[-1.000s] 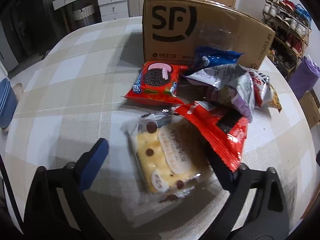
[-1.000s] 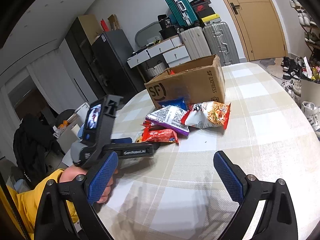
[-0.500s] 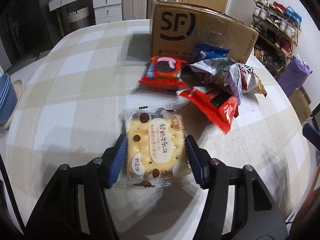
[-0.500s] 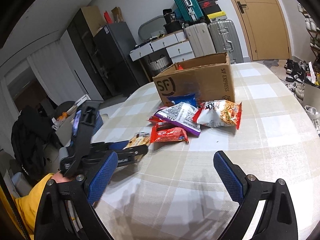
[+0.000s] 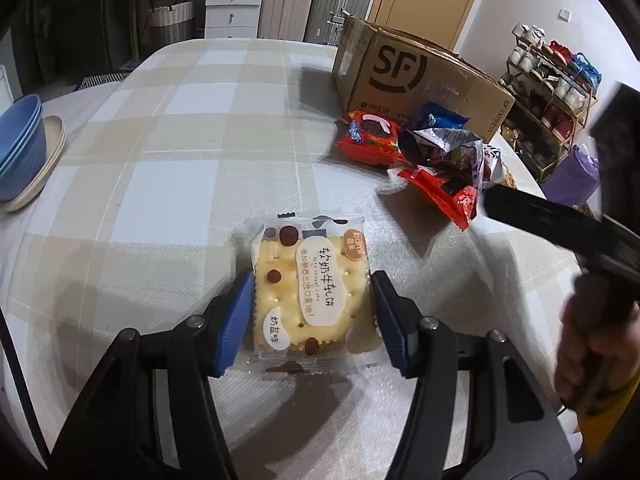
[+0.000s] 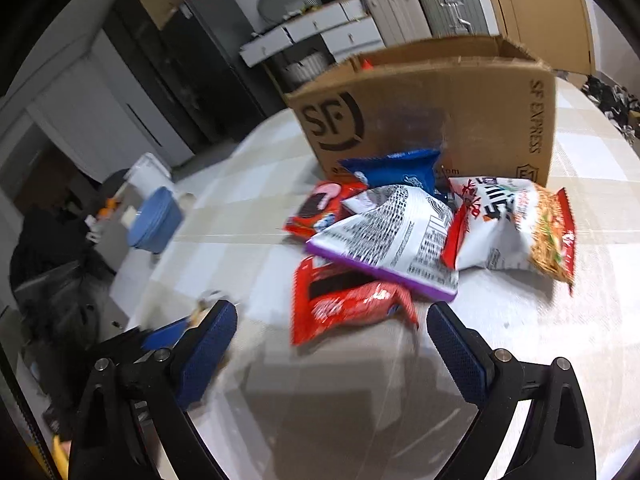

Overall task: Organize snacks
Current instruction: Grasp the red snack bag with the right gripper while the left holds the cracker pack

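Observation:
My left gripper (image 5: 311,300) is shut on a clear cracker packet (image 5: 316,264), one blue pad pressing each side, just above the checked tablecloth. The other snacks lie heaped before an open SF cardboard box (image 6: 440,112): a red packet (image 6: 344,300), a purple-edged white bag (image 6: 396,236), a noodle snack bag (image 6: 516,224), a blue packet (image 6: 396,168) and a red cookie packet (image 6: 320,208). Nothing sits between the fingers of my right gripper (image 6: 330,312), which stands open just short of the red packet. The right wrist view is blurred.
Stacked blue bowls (image 5: 20,148) sit on a plate at the table's left edge. The right gripper's black body (image 5: 560,224) and the hand holding it (image 5: 588,340) reach in from the right. Suitcases, drawers and a shoe rack stand beyond the table.
The left gripper's jaws closed on the cracker packet and drew it away from the pile. The right gripper moved forward and down, close to the heap.

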The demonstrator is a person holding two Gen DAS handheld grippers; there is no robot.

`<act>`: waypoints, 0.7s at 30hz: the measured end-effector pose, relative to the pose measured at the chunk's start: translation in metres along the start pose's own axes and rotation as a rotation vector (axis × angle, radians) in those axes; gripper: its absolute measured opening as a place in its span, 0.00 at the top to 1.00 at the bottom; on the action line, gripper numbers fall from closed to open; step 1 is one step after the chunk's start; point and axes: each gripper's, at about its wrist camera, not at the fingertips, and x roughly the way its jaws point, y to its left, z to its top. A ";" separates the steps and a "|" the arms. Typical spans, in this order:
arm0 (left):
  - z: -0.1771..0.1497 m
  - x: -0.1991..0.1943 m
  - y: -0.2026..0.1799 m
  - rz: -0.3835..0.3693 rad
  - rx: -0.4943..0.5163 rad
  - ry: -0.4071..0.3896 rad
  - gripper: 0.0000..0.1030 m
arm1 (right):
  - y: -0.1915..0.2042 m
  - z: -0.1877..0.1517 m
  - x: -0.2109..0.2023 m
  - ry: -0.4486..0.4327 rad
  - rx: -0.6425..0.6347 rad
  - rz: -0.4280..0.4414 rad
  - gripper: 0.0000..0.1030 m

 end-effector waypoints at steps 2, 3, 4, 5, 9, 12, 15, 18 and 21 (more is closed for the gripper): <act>-0.006 0.000 0.008 -0.009 0.002 0.001 0.46 | -0.002 0.004 0.013 0.028 0.015 -0.025 0.12; -0.010 -0.001 0.011 -0.013 -0.002 0.001 0.46 | -0.003 0.006 0.017 0.038 0.026 -0.017 0.13; -0.013 0.001 0.016 -0.020 -0.007 0.004 0.46 | -0.003 0.008 0.022 0.048 0.033 -0.009 0.15; -0.013 0.003 0.016 -0.024 -0.010 0.007 0.46 | -0.003 0.009 0.025 0.054 0.037 -0.015 0.16; -0.015 0.007 0.018 -0.033 -0.010 0.005 0.46 | 0.010 0.012 0.037 0.059 -0.025 -0.078 0.21; -0.022 -0.001 0.020 -0.033 -0.005 0.001 0.46 | 0.025 0.009 0.044 0.068 -0.112 -0.164 0.27; -0.023 -0.005 0.020 -0.040 -0.009 0.001 0.46 | 0.036 0.002 0.046 0.072 -0.185 -0.225 0.37; -0.025 -0.007 0.022 -0.045 -0.015 0.001 0.46 | 0.043 -0.003 0.047 0.068 -0.232 -0.266 0.47; -0.026 -0.009 0.023 -0.035 -0.021 0.002 0.46 | 0.040 -0.006 0.041 0.060 -0.198 -0.229 0.51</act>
